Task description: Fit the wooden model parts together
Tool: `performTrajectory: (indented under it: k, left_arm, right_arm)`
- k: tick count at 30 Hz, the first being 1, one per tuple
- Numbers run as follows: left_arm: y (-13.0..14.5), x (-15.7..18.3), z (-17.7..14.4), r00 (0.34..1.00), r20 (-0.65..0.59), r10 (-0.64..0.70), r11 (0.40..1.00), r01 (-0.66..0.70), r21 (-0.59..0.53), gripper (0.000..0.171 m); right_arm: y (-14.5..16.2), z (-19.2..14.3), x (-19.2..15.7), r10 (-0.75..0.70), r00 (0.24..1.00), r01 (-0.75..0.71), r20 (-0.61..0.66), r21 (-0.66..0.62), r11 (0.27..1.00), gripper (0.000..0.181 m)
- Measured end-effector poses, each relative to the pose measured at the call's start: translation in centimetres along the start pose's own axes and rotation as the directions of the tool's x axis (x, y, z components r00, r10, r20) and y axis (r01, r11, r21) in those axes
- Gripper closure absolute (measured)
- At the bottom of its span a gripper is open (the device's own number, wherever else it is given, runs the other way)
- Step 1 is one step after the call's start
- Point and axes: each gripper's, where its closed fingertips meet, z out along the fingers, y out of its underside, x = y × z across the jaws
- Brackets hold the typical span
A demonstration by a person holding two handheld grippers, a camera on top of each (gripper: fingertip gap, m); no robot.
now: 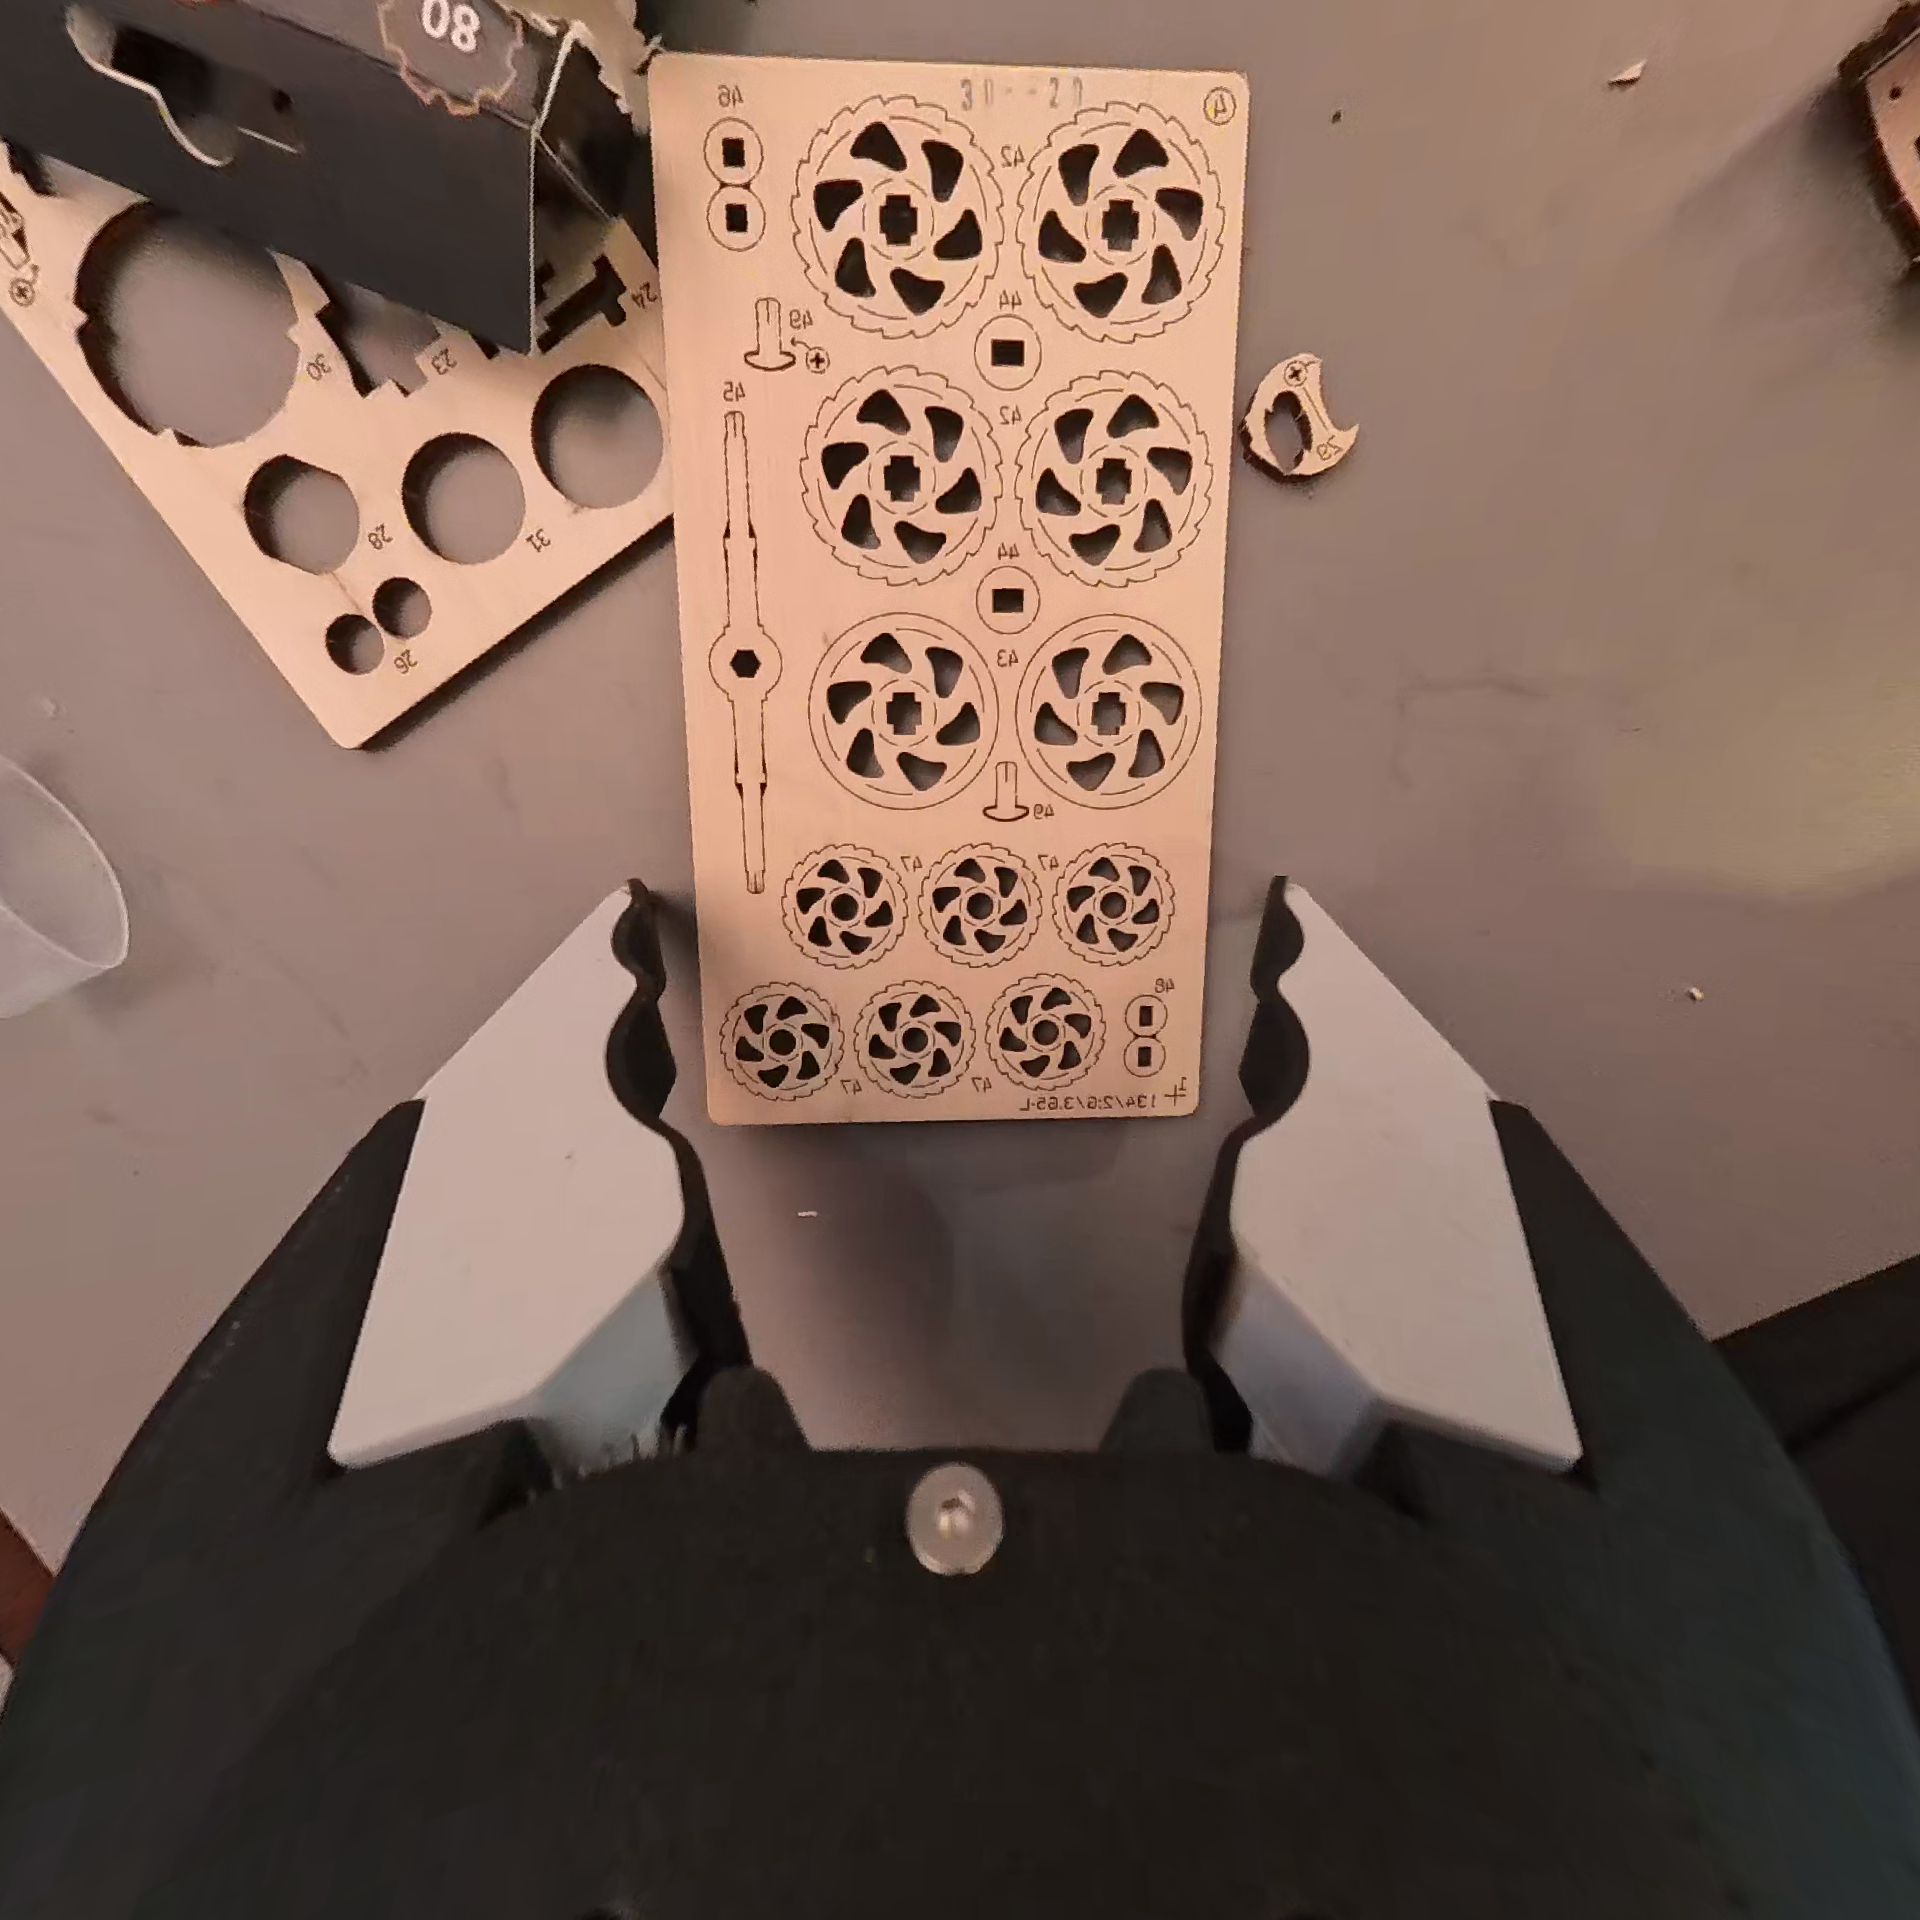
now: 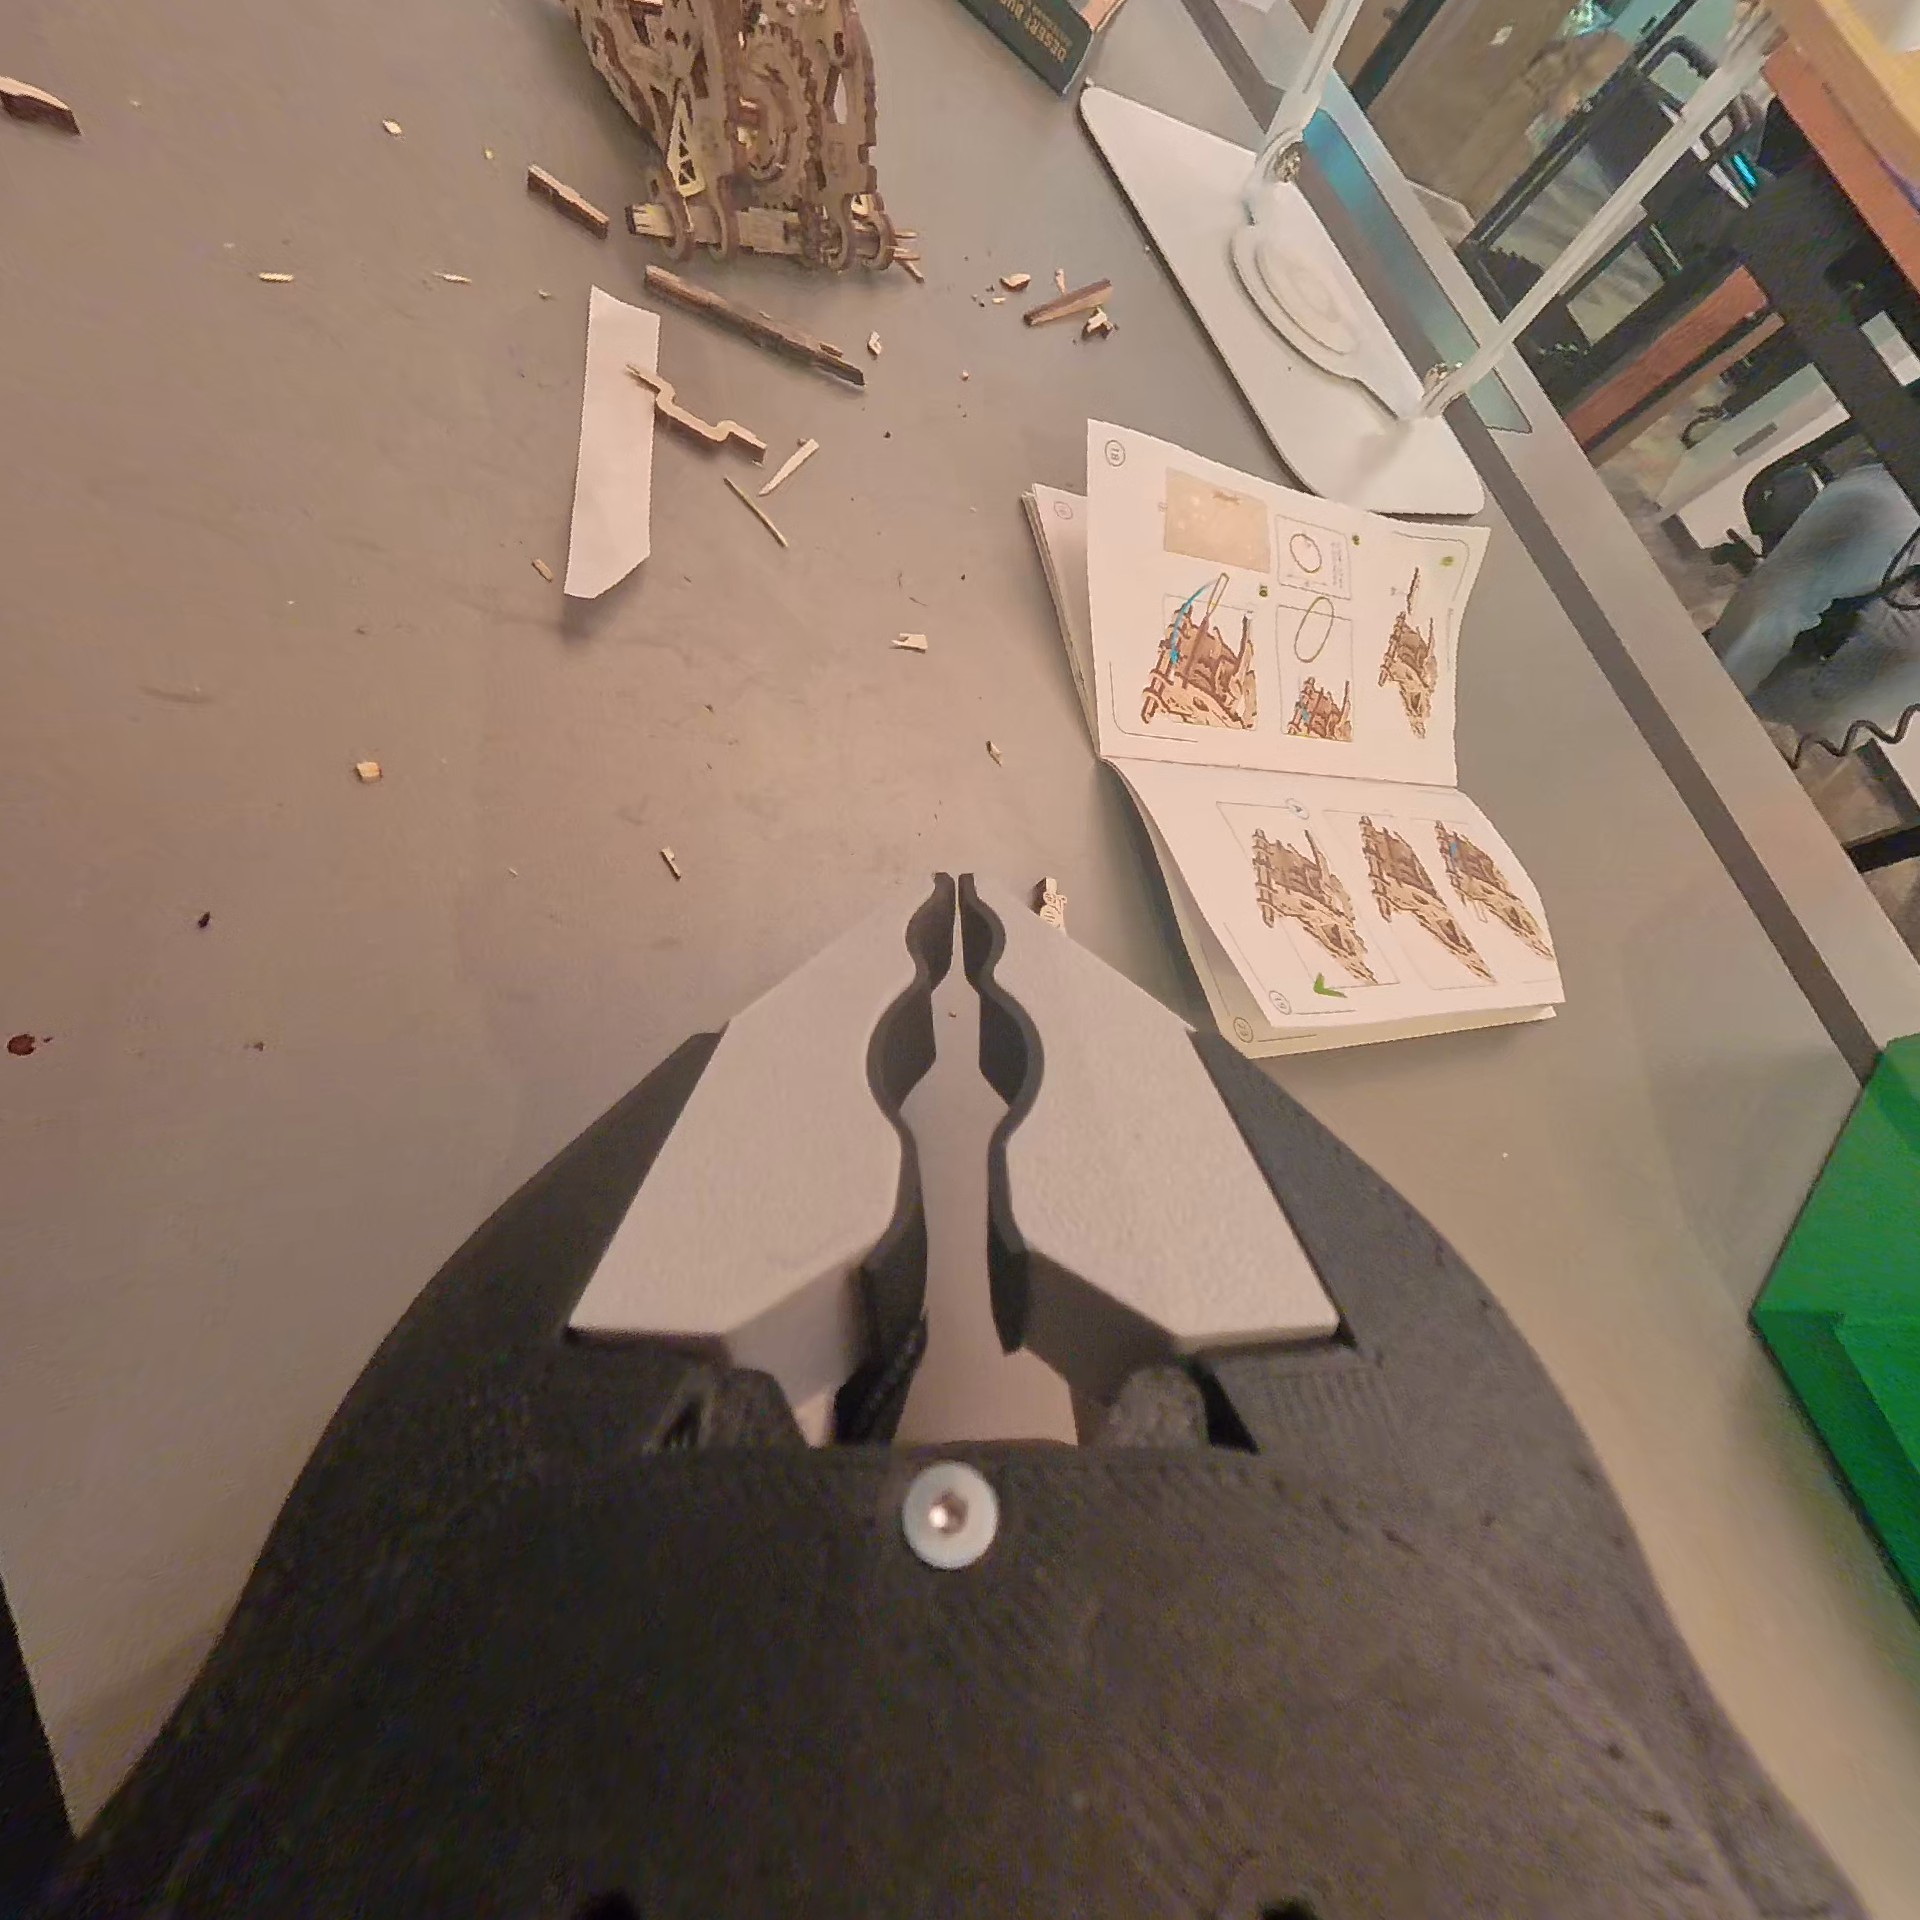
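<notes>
In the left wrist view a pale wooden sheet (image 1: pixel 951 582) with several laser-cut gear wheels lies flat on the grey table. My left gripper (image 1: pixel 956 891) is wide open above the sheet's near end. Its fingers (image 1: pixel 639 987) stand either side of the sheet and do not press on it. A small crescent wooden part (image 1: pixel 1299 431) lies loose to the right of the sheet. In the right wrist view my right gripper (image 2: pixel 956 894) is shut above the table. A small wooden piece (image 2: pixel 1051 902) lies just right of its tip. The part-built wooden model (image 2: pixel 748 125) stands far ahead.
A punched-out wooden sheet (image 1: pixel 343 488) and a dark box (image 1: pixel 312 156) lie at the left, with a clear plastic cup (image 1: pixel 42 894) at the left edge. An open instruction booklet (image 2: pixel 1299 727), a white paper strip (image 2: pixel 613 447), wood scraps (image 2: pixel 748 322), a white stand base (image 2: pixel 1278 291) and a green box (image 2: pixel 1849 1299) show in the right wrist view. My hands' fingertips stand some 45 cm from each other. The part-built wooden model (image 2: pixel 748 125) is about 20 cm from both grippers' fingertips.
</notes>
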Motion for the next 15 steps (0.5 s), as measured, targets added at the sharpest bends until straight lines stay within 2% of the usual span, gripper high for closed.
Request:
performTrajectory:
  k: [2, 4, 9, 15]
  left_arm:
    - [-0.1, 0.3, -0.1, 1.000, 0.003, -0.009, 1.000, 0.009, 0.000, 0.065]
    - [-0.2, 1.2, -0.3, 1.000, 0.002, -0.005, 1.000, 0.005, 0.014, 0.079]
    - [-0.4, 3.7, -0.3, 1.000, 0.015, -0.026, 0.997, 0.025, 0.070, 0.079]
    - [-0.7, 4.2, -1.3, 0.997, 0.080, 0.023, 0.995, -0.031, 0.097, 0.080]
  right_arm:
    - [0.0, 0.0, 0.0, 0.001, 1.000, -0.001, 0.000, 0.001, 1.000, 0.181]
    - [0.0, 0.0, 0.0, 0.003, 1.000, -0.003, 0.000, 0.001, 1.000, 0.181]
    - [0.0, 0.1, -0.1, -0.005, 1.000, 0.005, 0.004, -0.005, 1.000, 0.181]
    - [0.1, 0.2, -0.2, 0.028, 0.999, -0.028, 0.039, -0.010, 1.000, 0.177]
